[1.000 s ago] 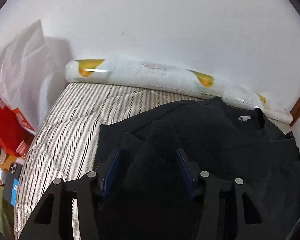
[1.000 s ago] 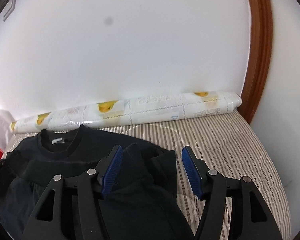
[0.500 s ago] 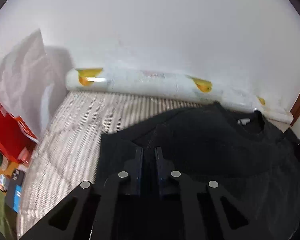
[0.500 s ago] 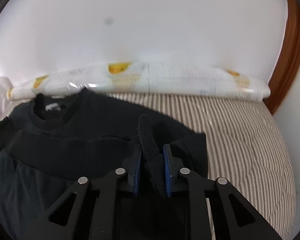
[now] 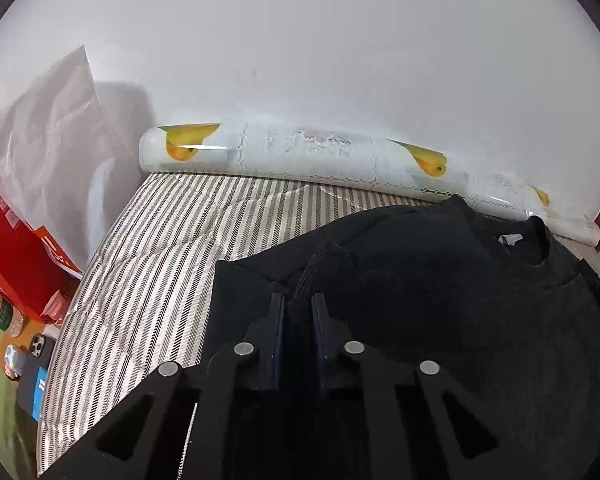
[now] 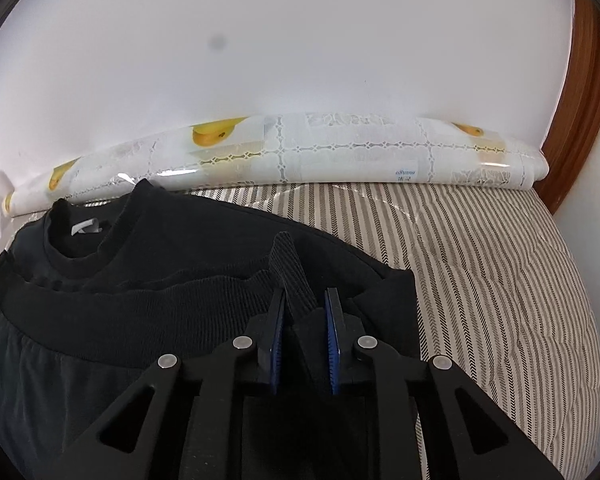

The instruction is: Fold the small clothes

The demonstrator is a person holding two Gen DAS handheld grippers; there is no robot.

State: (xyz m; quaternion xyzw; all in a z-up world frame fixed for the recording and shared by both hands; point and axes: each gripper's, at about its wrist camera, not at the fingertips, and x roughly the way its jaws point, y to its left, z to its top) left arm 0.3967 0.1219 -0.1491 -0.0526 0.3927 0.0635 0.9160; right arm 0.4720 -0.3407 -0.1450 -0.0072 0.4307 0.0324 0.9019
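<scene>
Left gripper (image 5: 299, 308) has just been closing, and its blue-padded jaws are nipped tight on a ribbed fold of the black knit sweater (image 5: 440, 280). Right gripper (image 6: 305, 304) likewise, jaws just drawn in and pinching the upright ribbed hem band on its side. The sweater lies spread on the grey-and-white striped mattress (image 6: 480, 264), neckline towards the wall. Beyond it, a rolled white plastic sheet printed with yellow fruit (image 6: 340, 152) lies along the white wall (image 6: 300, 40).
</scene>
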